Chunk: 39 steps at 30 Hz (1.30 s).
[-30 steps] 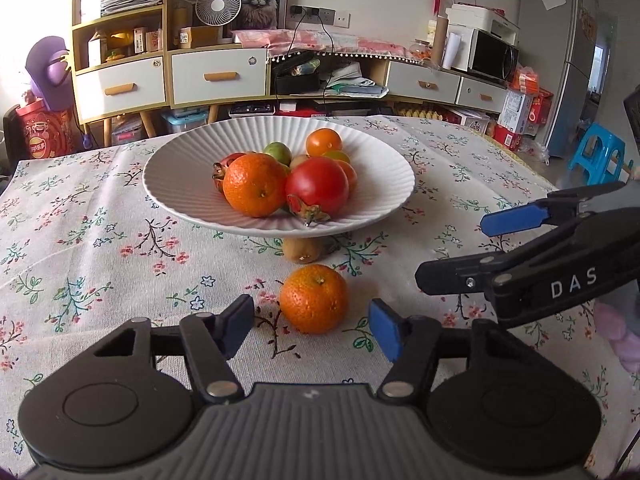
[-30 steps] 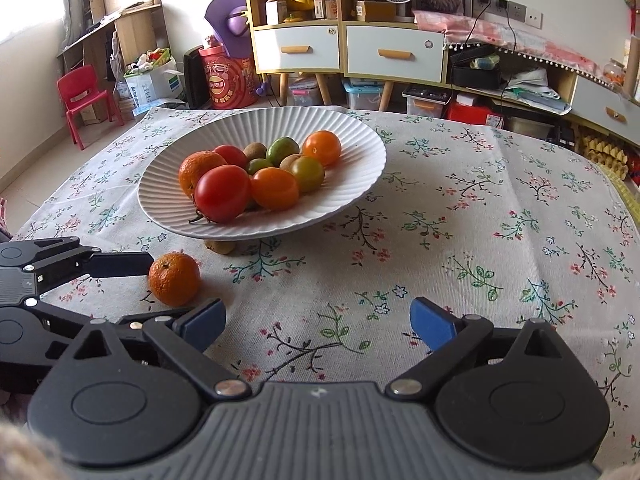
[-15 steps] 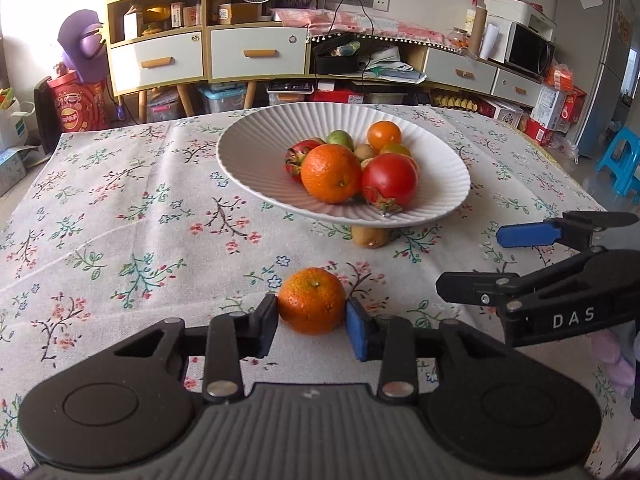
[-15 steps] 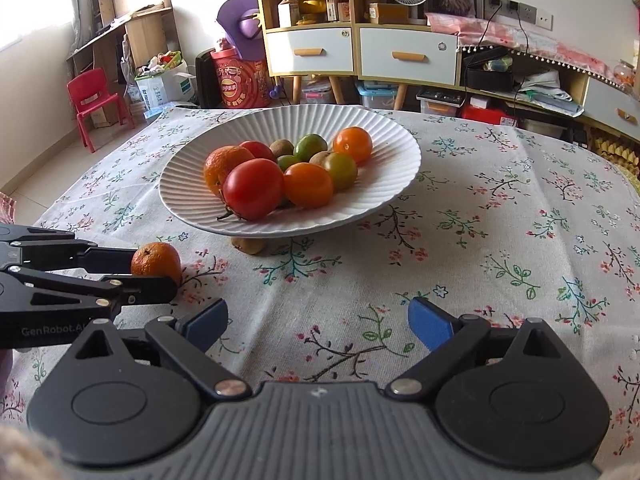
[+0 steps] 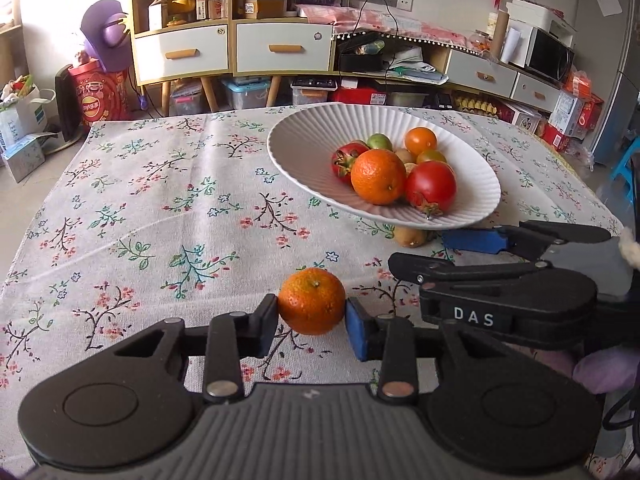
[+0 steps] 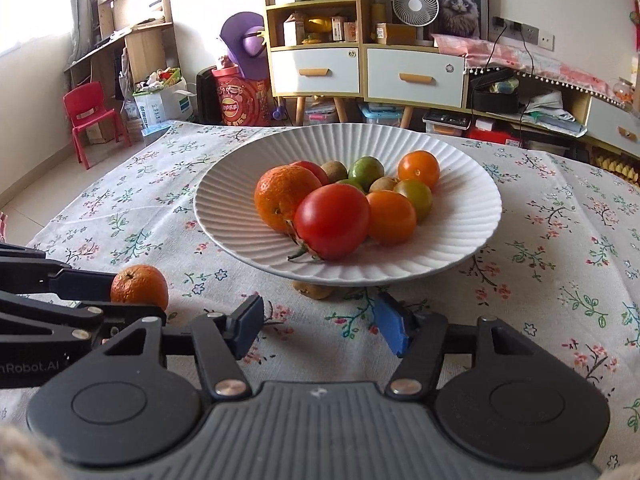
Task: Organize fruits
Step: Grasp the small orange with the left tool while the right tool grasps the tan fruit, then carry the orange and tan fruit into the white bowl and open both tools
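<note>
The right gripper (image 6: 318, 322) is closing its jaws, nothing between them, pointing at a kiwi (image 6: 313, 290) lying under the plate (image 6: 460, 216) of fruit. At left, the left gripper (image 6: 120, 294) is clamping a mandarin (image 6: 140, 286).

We see a daylit room, bright and soft. The window (image 6: 24, 4) at the far left burns out to white glare. Fruit casts faint shadows inside the white plate (image 6: 460, 248). Both views bend strongly at their edges, with dark corners; the centres stay sharp, without motion blur.
</note>
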Tool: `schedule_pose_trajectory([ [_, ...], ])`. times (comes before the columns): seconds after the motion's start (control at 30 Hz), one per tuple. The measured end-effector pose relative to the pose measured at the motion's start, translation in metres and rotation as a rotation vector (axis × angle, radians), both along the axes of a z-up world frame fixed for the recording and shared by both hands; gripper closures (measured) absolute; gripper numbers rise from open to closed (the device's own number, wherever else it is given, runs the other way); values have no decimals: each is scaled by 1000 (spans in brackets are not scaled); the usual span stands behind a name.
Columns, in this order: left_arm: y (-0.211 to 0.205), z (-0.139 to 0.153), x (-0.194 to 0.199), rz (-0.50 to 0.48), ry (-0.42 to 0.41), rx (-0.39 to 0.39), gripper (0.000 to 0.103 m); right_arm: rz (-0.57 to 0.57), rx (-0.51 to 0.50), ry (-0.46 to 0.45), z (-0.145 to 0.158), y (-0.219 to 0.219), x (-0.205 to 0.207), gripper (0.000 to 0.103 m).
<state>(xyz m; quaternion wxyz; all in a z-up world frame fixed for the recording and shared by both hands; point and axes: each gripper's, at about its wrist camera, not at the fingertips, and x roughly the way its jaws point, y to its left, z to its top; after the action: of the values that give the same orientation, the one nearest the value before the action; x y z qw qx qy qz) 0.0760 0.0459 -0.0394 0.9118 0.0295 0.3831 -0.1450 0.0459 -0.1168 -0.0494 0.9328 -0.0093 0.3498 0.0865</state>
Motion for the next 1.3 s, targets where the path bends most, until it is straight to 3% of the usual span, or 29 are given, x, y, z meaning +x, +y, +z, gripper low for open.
schedule_pose_trajectory([
  [0.43,4,0,1,-1,6,-18,69,-45,-21,-18,-1,6,8,80],
  [1.3,-7,4,-4,-29,-13,-35,69,30,-24,25,16,-17,-18,80],
])
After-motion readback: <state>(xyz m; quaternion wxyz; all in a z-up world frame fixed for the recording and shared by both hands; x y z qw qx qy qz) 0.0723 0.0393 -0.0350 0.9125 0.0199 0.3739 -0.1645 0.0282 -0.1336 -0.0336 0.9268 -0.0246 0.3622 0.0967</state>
